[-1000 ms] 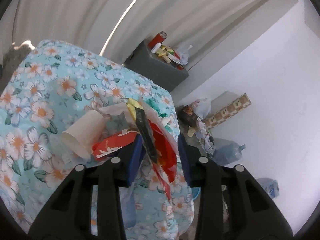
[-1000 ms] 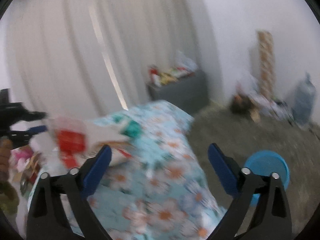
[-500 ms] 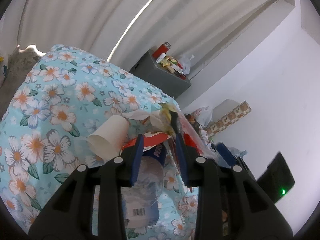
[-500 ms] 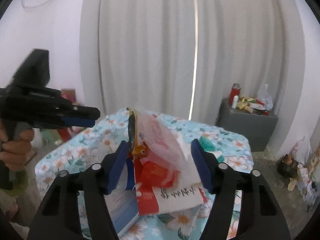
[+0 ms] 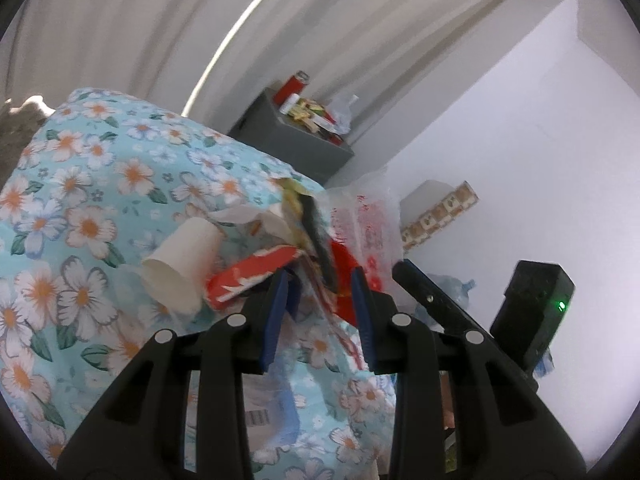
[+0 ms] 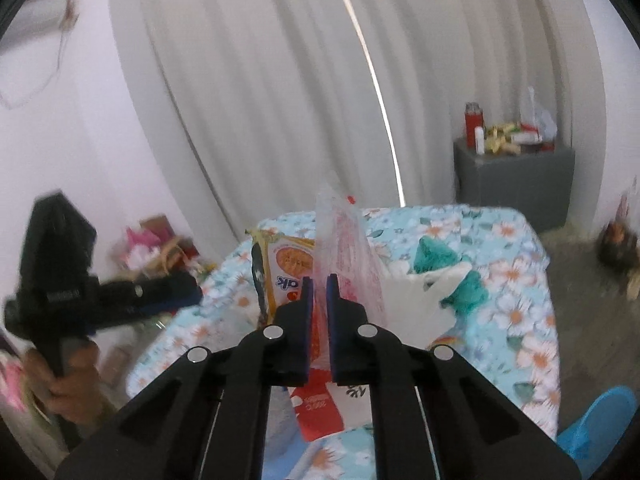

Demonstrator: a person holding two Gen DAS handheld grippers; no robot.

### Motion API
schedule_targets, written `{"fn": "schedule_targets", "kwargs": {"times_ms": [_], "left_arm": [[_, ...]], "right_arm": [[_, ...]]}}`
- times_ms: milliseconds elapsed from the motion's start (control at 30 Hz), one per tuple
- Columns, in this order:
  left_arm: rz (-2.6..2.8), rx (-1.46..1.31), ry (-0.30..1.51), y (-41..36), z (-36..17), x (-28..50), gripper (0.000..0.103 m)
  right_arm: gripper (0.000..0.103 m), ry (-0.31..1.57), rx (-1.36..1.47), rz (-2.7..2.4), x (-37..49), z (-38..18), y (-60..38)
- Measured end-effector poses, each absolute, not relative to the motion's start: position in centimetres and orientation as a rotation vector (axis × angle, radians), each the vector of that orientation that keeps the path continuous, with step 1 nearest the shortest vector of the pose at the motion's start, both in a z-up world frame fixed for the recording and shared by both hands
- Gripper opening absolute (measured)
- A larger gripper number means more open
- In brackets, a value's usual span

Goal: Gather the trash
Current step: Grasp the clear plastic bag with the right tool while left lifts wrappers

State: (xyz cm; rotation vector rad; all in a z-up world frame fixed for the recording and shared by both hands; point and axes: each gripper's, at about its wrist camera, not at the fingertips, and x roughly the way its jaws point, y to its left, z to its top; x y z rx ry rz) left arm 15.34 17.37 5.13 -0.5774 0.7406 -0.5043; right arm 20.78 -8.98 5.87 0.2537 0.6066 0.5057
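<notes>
A heap of trash lies on the flowered tablecloth: a paper cup on its side, a red wrapper, a yellow-and-black snack packet and a clear plastic bag with red print. My left gripper is open, its blue jaws either side of the packet and red wrappers. My right gripper is shut on the clear plastic bag and holds its edge upright. A white paper and a teal cloth lie beyond it.
A grey cabinet with a red bottle and clutter stands by the white curtain. A blue bin sits on the floor at lower right. A water jug and boxes stand by the far wall.
My right gripper has closed on the clear plastic bag; its jaws were wide apart before. My left gripper has opened slightly around the wrappers.
</notes>
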Motion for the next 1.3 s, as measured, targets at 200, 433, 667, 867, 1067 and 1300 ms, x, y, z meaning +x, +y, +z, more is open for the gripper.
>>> {"fn": "schedule_targets", "kwargs": {"times_ms": [200,433,667,867,1067,1300], "left_arm": [[-0.57,-0.481,0.723,14.5,6.1,14.2,0.029],[-0.598,-0.205,0.699,9.0,7.0,13.0,0.029],[-0.465,0.065,0.701,3.8,6.1,15.0,0.032],[-0.334,0.133,0.772,2.7,5.1,17.5,0.036],[-0.256,0.169,0.795,2.6,4.9,18.3,0.037],[-0.219,0.151,0.784,3.2,5.3,17.6,0.002]], "right_arm": [[0.005,0.597,0.382,0.467,19.1,5.3,-12.5],[0.005,0.589,0.483,0.393,15.6,3.9,-16.9],[0.005,0.611,0.566,0.347,13.7,1.5,-19.8],[0.005,0.603,0.599,0.35,13.6,0.5,-21.1],[0.005,0.588,0.643,0.356,13.3,-0.6,-22.3],[0.005,0.576,0.679,0.35,12.6,-1.2,-23.7]]}}
